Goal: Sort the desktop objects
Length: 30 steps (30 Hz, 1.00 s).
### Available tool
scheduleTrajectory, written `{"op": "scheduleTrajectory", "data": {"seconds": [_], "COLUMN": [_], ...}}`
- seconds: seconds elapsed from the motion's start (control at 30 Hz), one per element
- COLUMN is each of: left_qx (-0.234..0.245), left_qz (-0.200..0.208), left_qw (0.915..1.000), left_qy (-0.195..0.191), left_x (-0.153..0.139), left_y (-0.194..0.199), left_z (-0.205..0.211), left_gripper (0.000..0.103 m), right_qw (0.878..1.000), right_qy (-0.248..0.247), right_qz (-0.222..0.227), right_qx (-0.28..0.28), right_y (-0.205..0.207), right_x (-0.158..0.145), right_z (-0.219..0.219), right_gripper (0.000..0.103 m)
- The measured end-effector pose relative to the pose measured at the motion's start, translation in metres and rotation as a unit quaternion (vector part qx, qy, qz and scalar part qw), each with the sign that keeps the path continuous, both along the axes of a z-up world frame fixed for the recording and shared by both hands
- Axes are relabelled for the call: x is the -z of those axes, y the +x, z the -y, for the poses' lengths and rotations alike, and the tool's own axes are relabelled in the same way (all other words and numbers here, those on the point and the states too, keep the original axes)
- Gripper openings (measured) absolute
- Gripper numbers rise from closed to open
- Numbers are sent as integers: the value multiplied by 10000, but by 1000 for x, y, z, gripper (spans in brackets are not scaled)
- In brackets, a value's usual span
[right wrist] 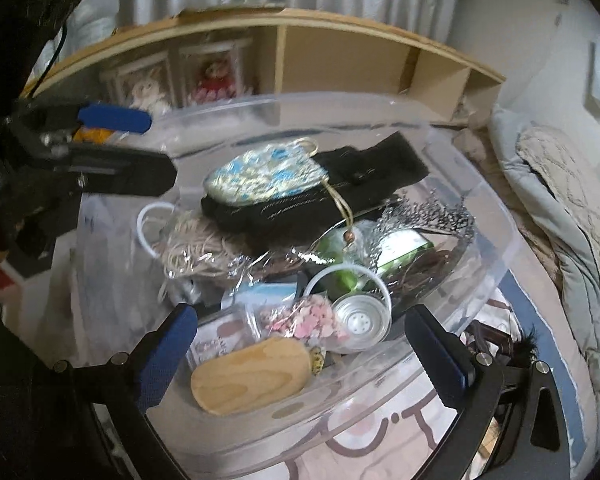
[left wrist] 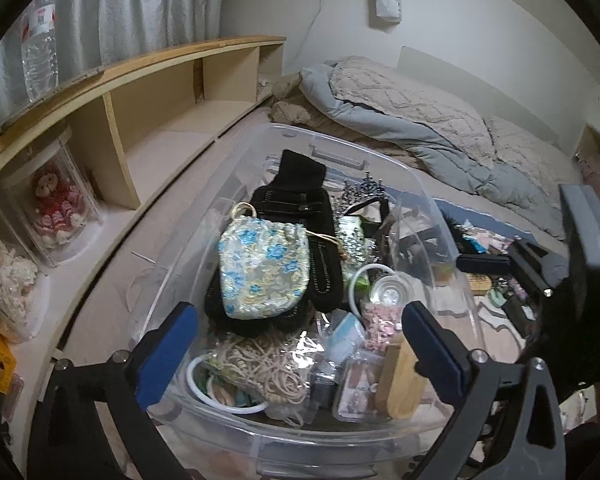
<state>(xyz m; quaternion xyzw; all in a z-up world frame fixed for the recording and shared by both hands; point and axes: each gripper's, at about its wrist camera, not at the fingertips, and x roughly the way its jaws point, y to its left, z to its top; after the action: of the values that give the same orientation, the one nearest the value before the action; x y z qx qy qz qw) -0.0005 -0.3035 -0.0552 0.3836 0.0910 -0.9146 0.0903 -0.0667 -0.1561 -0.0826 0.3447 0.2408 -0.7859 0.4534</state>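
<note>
A clear plastic bin (left wrist: 380, 164) holds a pile of small things. On top lies a blue-flowered pouch (left wrist: 260, 268) on a black fabric piece (left wrist: 296, 200). Nearer are a rope bundle (left wrist: 260, 368), a wooden piece (left wrist: 400, 380), a bag of pink beads (left wrist: 380, 320) and a metal cup (left wrist: 388, 292). My left gripper (left wrist: 300, 344) hangs open over the bin's near side, empty. My right gripper (right wrist: 304, 344) is open above the wooden piece (right wrist: 252, 376) and the pink beads (right wrist: 316, 320), pads clear of them. The left gripper (right wrist: 152, 148) also shows over the bin's far left rim (right wrist: 260, 100).
A wooden shelf (left wrist: 148, 92) with dolls in clear cases (left wrist: 56, 208) runs along the left, a water bottle (left wrist: 40, 40) on top. A bed with a grey quilt (left wrist: 420, 128) lies behind the bin. More small items (left wrist: 496, 280) are scattered right of the bin.
</note>
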Motion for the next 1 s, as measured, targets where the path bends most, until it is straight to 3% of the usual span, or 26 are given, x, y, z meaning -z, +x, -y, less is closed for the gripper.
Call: {"op": "scheduleTrajectory", "data": {"seconds": [1.0], "left_qx": [20], "left_qz": [-246], "left_qw": [9992], "left_qy": [-307], "left_x": [-11], "left_y": [2], "left_z": [-9], "left_gripper": [103], "right_qw": [9913], "right_qy": [-1020], "right_qz": [-477], "right_qx": [686], "right_y": [0], "right_x": [-29], "right_z": [-57], "right_gripper": [103]}}
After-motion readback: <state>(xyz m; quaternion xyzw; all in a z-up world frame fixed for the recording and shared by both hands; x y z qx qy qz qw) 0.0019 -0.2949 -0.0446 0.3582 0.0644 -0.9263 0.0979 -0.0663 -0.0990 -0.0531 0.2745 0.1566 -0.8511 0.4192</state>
